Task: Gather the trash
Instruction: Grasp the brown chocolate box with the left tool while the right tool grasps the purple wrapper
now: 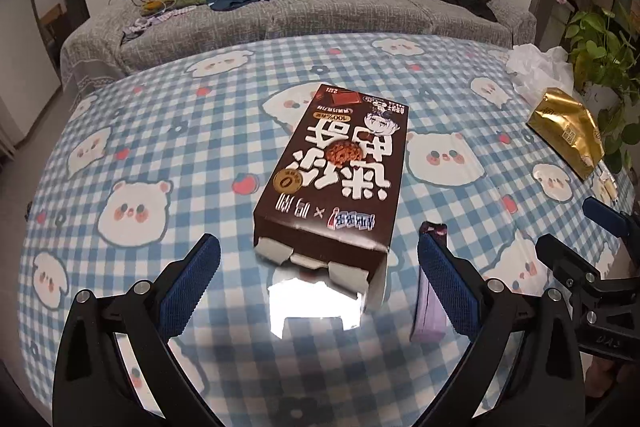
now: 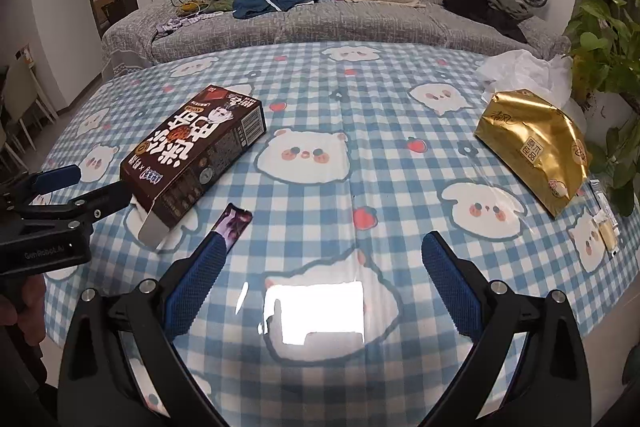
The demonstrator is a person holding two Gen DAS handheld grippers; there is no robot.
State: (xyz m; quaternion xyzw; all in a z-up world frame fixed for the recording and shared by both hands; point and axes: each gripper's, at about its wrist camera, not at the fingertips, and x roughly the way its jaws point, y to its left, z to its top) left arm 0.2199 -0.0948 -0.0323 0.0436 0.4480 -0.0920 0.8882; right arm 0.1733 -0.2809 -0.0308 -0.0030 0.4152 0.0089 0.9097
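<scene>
A brown cookie box (image 1: 336, 171) lies flat on the checked table, its torn open end towards me. My left gripper (image 1: 318, 255) is open, with its fingers on either side of that open end. A small purple wrapper (image 1: 430, 303) lies beside the right finger. In the right wrist view the box (image 2: 192, 163) sits at the left and the purple wrapper (image 2: 232, 225) lies at the tip of the left finger. My right gripper (image 2: 324, 251) is open and empty over the table. The left gripper (image 2: 86, 189) shows at the far left, by the box.
A gold tissue pack (image 2: 532, 151) and a crumpled white plastic bag (image 2: 524, 71) lie at the table's right. A small clear wrapper (image 2: 606, 219) lies near the right edge. A potted plant (image 2: 604, 39) stands beyond. A grey sofa (image 2: 320, 23) with clothes stands behind the table.
</scene>
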